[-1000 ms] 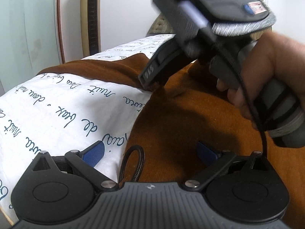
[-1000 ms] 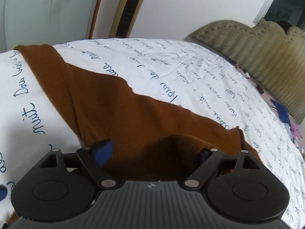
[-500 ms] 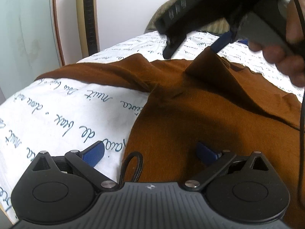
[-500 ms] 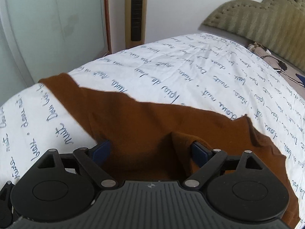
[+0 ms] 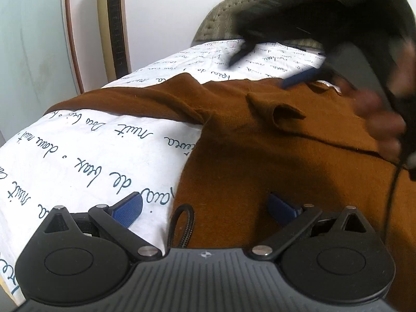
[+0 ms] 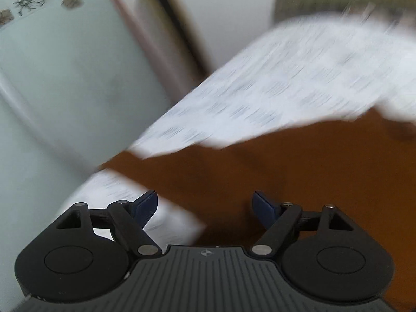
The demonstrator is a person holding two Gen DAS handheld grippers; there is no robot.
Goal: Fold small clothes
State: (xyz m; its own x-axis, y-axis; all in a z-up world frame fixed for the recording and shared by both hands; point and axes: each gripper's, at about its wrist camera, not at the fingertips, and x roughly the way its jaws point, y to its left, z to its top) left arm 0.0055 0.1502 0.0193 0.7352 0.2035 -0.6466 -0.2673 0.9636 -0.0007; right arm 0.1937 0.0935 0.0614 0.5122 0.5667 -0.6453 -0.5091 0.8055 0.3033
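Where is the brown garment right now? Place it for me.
In the left wrist view the brown garment lies spread on the white script-printed bedsheet, filling the centre and right, with the open left gripper over its near left edge.

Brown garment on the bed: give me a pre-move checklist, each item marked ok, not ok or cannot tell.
1. Right gripper free of cloth: ok. Its jaws have just been closing a little but stand apart with nothing between the pads.
2. Left gripper open: ok. It sits at the brown garment hem edge, pads not pressing cloth.
3. Garment lying flat: not ok. A small peak of fabric stands up near the middle.
4. Sleeve laid out: ok, stretched across the printed sheet.
5. Right wrist view sharp enough to aim: not ok, heavily blurred.
6. Far side of the garment: cannot tell, hidden by the person's hand.
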